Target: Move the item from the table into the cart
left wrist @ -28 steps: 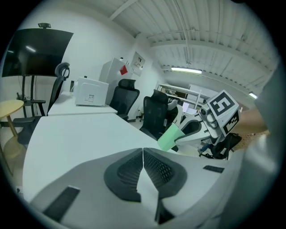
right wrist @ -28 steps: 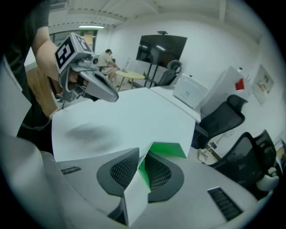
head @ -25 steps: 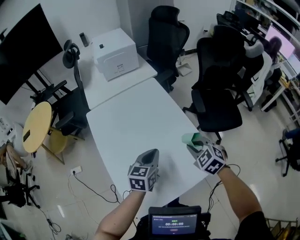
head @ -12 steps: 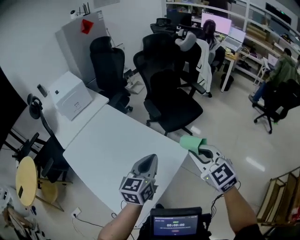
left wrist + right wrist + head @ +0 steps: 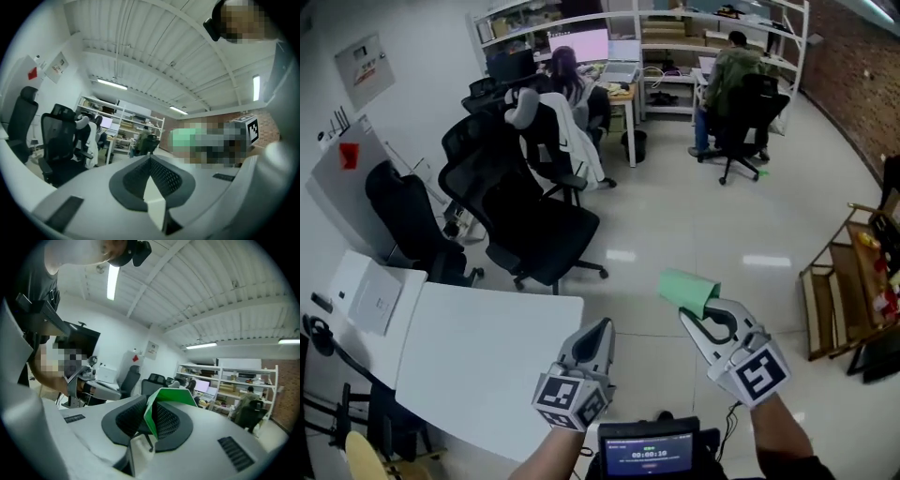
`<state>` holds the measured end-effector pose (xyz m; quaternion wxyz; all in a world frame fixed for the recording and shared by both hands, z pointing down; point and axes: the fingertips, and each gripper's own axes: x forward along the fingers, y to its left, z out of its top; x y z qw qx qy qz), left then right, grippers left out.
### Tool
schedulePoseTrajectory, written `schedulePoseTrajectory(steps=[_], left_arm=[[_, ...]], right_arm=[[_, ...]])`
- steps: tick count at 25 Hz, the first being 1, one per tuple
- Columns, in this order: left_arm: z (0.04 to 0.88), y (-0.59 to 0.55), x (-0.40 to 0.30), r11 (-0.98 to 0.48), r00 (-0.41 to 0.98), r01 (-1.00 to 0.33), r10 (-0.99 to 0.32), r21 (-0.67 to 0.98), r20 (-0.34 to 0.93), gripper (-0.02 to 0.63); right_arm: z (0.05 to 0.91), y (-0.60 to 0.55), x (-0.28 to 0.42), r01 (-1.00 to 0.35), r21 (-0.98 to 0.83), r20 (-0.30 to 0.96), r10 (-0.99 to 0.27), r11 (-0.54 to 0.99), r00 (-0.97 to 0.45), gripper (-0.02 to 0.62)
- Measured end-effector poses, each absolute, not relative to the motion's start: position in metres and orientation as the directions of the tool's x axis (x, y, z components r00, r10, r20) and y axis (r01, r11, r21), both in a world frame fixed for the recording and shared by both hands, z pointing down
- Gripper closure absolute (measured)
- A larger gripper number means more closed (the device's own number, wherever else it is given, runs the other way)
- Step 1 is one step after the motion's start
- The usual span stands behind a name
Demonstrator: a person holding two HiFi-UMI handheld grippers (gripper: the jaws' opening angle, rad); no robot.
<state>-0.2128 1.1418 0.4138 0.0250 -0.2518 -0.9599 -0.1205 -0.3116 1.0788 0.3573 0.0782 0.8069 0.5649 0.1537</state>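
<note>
We see the pale glossy floor [image 5: 703, 216] widest, then the white table [image 5: 469, 347], cut off at lower left, with black office chairs [image 5: 525, 216] crowding beside it. The wooden shelved cart [image 5: 848, 291] is cropped at the right edge (its contents are unclear). The left gripper [image 5: 602, 328] is closed on nothing. The right gripper [image 5: 694, 314] pinches the folded green item [image 5: 686, 289] above the floor, well apart from the cart.

Green item [image 5: 688, 290] now beyond table [image 5: 478, 352]

Open-plan office: black swivel chairs [image 5: 525, 216], desk monitors [image 5: 578, 44], wall shelving [image 5: 675, 23], seated workers [image 5: 727, 75].
</note>
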Motion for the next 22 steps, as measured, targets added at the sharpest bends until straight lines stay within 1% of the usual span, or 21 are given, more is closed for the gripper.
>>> schedulePoseTrajectory(steps=[5, 10, 13, 16, 19, 22], left_arm=[[0.411, 1.064, -0.288, 0.932, -0.956, 0.294, 0.283, 0.213, 0.081, 0.601], [0.397, 0.960, -0.366, 0.969, -0.996, 0.077, 0.066, 0.236, 0.057, 0.601], [0.385, 0.875, -0.405, 0.972, -0.996, -0.057, -0.070, 0.230, 0.050, 0.601], [0.376, 0.769, -0.447, 0.956, -0.975, -0.211, -0.222, 0.205, 0.032, 0.601], [0.365, 0.640, -0.483, 0.915, -0.932, -0.353, -0.362, 0.194, 0.010, 0.601], [0.355, 0.501, -0.514, 0.857, -0.871, -0.482, -0.491, 0.183, 0.002, 0.601]], right_arm=[[0.353, 0.977, -0.377, 0.944, 0.308, 0.106, 0.991, -0.115, 0.086, 0.563], [0.336, 0.843, -0.431, 0.942, 0.310, 0.045, 0.987, 0.130, -0.151, 0.563], [0.320, 0.745, -0.456, 0.912, 0.301, 0.016, 0.955, 0.279, -0.297, 0.563], [0.307, 0.629, -0.474, 0.851, 0.301, -0.032, 0.896, 0.430, -0.442, 0.563], [0.300, 0.494, -0.482, 0.783, 0.293, -0.057, 0.827, 0.549, -0.559, 0.563], [0.294, 0.363, -0.486, 0.716, 0.293, -0.071, 0.761, 0.634, -0.645, 0.563]])
